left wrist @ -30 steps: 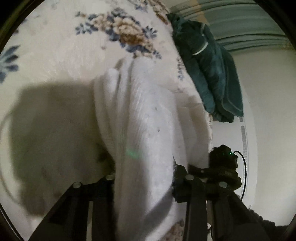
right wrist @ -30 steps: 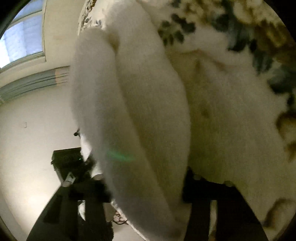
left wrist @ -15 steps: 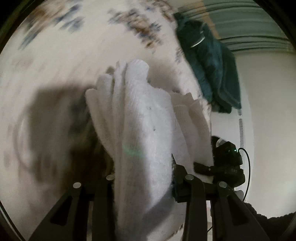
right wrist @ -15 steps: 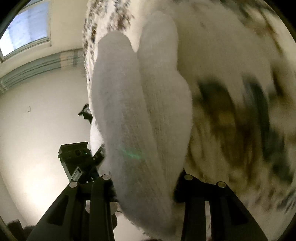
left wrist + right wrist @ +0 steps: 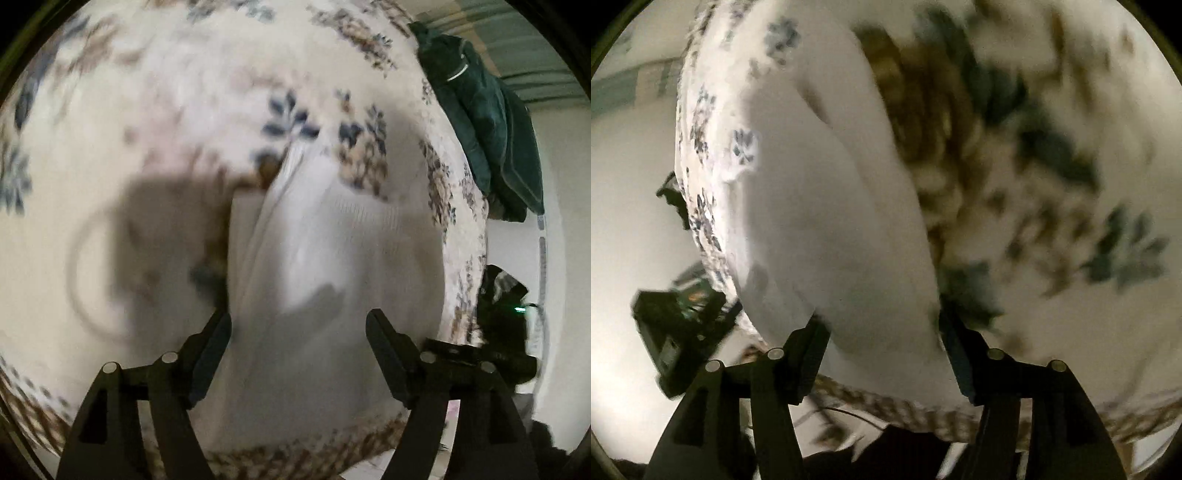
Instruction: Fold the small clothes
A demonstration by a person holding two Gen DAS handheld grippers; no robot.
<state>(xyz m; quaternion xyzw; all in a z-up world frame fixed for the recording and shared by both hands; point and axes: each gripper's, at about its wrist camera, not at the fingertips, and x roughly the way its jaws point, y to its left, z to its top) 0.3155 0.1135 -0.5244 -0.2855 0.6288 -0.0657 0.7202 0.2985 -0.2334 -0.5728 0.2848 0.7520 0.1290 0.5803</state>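
Observation:
A white knitted garment (image 5: 325, 266) lies on the floral blanket (image 5: 147, 122), bunched in long folds. My left gripper (image 5: 299, 343) has its jaws spread, with the near end of the garment between them. In the right wrist view the same white garment (image 5: 831, 221) fills the middle, and my right gripper (image 5: 882, 343) also stands open around its near end. The right gripper shows in the left wrist view (image 5: 502, 332) at the right edge. The left gripper shows in the right wrist view (image 5: 676, 332) at the lower left. Both views are blurred.
A dark green garment (image 5: 480, 122) lies at the far right edge of the blanket. The blanket's patterned border (image 5: 295, 450) runs just under my fingers. A pale wall (image 5: 631, 206) stands beyond the bed's edge.
Both grippers were shut on the white garment, holding it up; now both have opened and the garment rests on the blanket. Both cameras are moving.

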